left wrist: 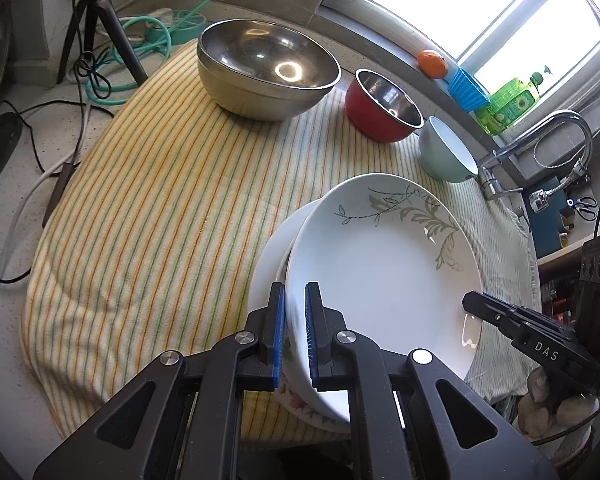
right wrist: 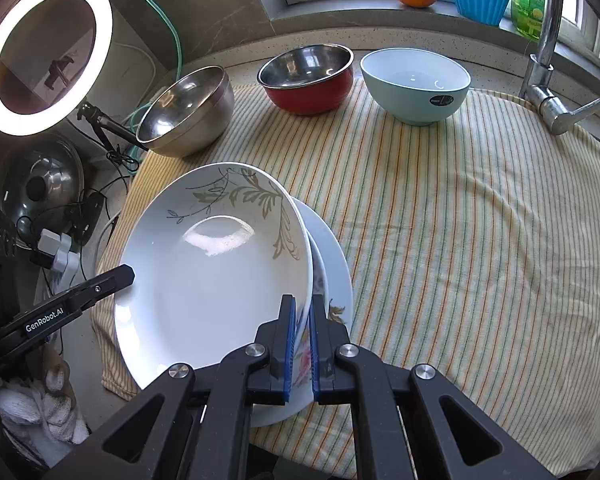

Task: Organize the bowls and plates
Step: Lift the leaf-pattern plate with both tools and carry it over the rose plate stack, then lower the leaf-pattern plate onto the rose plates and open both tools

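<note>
Two grippers, your left gripper [left wrist: 295, 330] and right gripper [right wrist: 302, 340], have fingers clamped on opposite rims of the stacked white leaf-patterned porcelain plates [left wrist: 380, 264], sharing their weight above the striped cloth [left wrist: 160, 200].

Wrist views, steep down, close; share plates [left wrist: 380, 264].

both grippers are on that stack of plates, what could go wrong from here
1. The left gripper and right gripper each pinch only the rim of the plate stack. The plates sit offset, not nested flush, so a lower plate could slide out.
2. The stack looks tilted; the top leaf-patterned plate might slip.
3. Carried toward the back, it could knock the pale green bowl or red bowl.
</note>
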`<state>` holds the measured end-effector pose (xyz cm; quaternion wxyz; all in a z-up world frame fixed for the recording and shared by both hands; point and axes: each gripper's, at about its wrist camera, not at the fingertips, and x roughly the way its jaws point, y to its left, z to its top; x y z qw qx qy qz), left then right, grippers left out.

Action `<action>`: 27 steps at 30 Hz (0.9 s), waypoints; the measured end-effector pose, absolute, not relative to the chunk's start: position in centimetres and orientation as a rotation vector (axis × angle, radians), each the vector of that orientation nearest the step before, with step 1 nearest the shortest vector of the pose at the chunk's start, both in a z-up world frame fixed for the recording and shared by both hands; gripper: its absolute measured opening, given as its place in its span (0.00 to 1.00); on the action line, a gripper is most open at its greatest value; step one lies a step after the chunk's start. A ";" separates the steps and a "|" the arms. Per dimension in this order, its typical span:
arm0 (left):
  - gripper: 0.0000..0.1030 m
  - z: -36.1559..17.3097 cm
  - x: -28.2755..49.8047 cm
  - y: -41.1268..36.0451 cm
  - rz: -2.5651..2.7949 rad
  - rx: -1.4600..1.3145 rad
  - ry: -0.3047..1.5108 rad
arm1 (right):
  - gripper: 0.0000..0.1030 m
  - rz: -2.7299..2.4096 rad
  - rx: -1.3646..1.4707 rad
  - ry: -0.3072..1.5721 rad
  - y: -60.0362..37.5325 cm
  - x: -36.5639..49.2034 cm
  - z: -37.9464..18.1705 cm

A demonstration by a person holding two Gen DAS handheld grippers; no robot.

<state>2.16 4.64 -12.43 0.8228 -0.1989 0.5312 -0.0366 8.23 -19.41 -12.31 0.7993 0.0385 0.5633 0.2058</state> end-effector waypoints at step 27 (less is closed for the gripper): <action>0.08 -13.5 2.2 4.2 -0.064 -0.406 1.169 | 0.07 0.434 0.014 1.218 -18.4 8.2 -14.1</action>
